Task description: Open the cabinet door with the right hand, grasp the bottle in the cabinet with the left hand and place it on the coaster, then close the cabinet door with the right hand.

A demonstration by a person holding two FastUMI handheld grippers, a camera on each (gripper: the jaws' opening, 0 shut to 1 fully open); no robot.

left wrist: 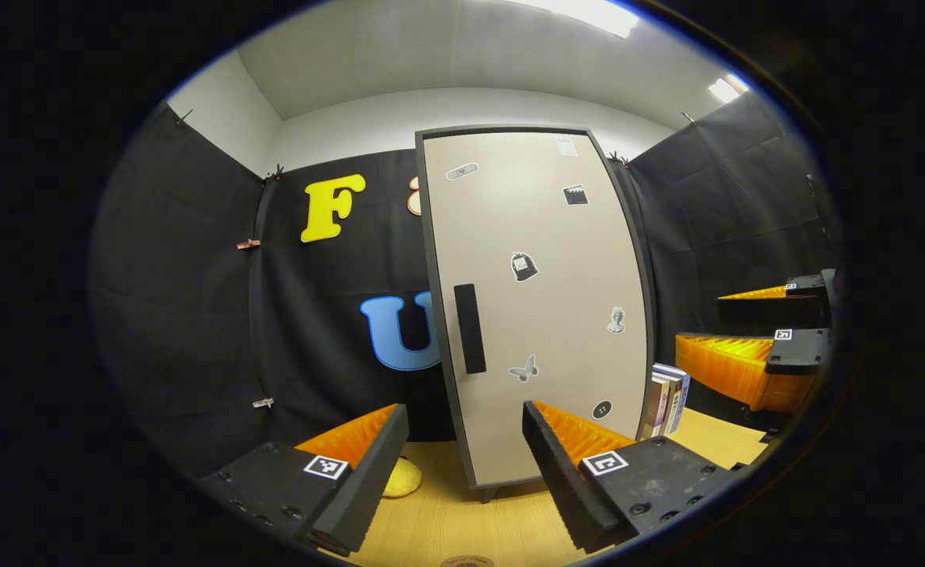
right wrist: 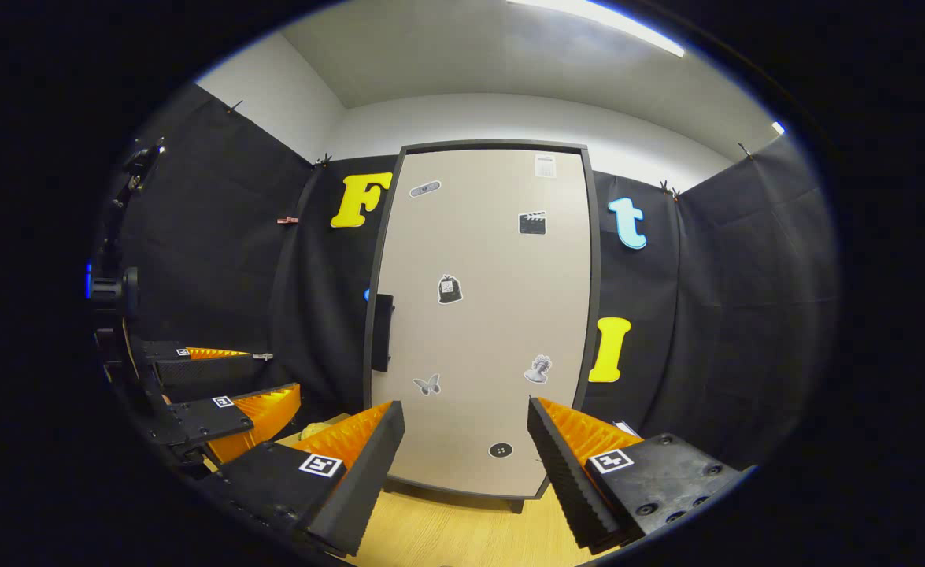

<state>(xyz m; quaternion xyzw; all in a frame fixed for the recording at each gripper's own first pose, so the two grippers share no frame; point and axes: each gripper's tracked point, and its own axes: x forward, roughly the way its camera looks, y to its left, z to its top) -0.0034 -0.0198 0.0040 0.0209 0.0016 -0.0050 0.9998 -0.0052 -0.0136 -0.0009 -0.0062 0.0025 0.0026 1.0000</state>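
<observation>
A tall cabinet stands on the wooden table, its beige door (left wrist: 541, 315) (right wrist: 482, 315) shut and dotted with stickers. A black handle (left wrist: 470, 328) (right wrist: 382, 332) runs down the door's left edge. Whatever is inside stays hidden behind the door. My left gripper (left wrist: 462, 465) is open, held a little in front of the door's lower part with nothing between its fingers. My right gripper (right wrist: 466, 465) is also open and empty, facing the door's bottom; in the left gripper view it (left wrist: 700, 319) hangs off to the right. A brown round coaster edge (left wrist: 466, 561) peeks out on the table just below my left gripper.
Several upright books (left wrist: 667, 398) lean beside the cabinet's right side. A soft yellow object (left wrist: 401, 477) (right wrist: 316, 429) lies on the table left of the cabinet. My left gripper (right wrist: 279, 372) appears at the left of the right gripper view. Black cloth walls close in all around.
</observation>
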